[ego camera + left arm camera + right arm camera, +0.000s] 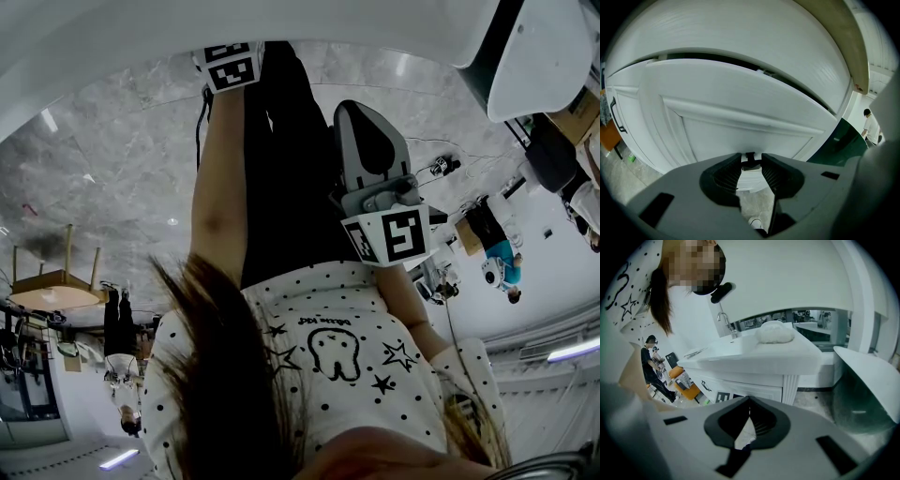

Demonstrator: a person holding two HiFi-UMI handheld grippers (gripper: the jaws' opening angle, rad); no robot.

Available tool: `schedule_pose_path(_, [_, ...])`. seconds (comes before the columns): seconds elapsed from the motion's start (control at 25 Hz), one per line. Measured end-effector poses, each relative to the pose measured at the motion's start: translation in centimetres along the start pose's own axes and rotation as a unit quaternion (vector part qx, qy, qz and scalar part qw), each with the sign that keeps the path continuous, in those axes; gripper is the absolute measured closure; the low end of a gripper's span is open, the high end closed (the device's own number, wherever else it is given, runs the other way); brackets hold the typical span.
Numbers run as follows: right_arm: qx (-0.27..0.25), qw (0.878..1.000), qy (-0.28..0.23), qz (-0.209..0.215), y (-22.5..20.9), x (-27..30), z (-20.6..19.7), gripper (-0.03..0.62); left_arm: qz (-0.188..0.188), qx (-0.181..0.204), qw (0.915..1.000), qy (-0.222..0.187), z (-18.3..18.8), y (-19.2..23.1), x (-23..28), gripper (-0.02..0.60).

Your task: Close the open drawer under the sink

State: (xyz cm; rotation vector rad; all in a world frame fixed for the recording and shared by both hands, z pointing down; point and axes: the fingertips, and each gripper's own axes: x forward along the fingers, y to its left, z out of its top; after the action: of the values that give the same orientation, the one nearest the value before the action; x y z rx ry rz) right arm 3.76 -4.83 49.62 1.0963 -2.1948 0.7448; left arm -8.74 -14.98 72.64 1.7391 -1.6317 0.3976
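The white drawer front (740, 108) fills the left gripper view, with a dark gap (740, 64) above it where it stands out from the cabinet. My left gripper (751, 168) is right up against it, its jaws shut on the small black drawer handle (750, 162). In the head view only its marker cube (230, 66) shows, at the top beside the person's dark trouser legs. My right gripper (749, 402) is shut with nothing in it and hangs away from the vanity (787, 365); in the head view the right gripper (367, 127) is in front of the legs.
The sink counter carries a faucet (724, 319) and a white cloth (774, 331). Another cabinet front has a black handle (705, 386). An orange chair (686, 391) and a bystander (650, 363) stand to the left. The marble floor (122, 169) holds a wooden table (56, 281).
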Motion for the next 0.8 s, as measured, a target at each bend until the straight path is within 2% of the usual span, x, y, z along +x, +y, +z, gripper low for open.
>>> schedule_pose_path(0.36, [0.000, 1.000, -0.002, 0.000, -0.2, 0.1, -0.2, 0.579, 0.002, -0.003, 1.0000, 0.008, -0.4, -0.2, 0.2, 0.445])
schedule_pose_path(0.6, [-0.001, 1.000, -0.014, 0.005, 0.0, 1.0, -0.2, 0.579, 0.007, -0.019, 0.9998, 0.001, -0.5, 0.0, -0.7, 0.447])
schedule_pose_path(0.72, [-0.003, 1.000, -0.021, 0.007, -0.2, 1.7, -0.7, 0.579, 0.011, -0.015, 0.9998, 0.005, -2.0, 0.2, -0.8, 0.547])
schedule_pose_path(0.8, [-0.006, 1.000, -0.028, 0.007, -0.2, 1.4, 0.0, 0.579, 0.015, -0.012, 0.9998, 0.004, -1.2, 0.2, -1.6, 0.566])
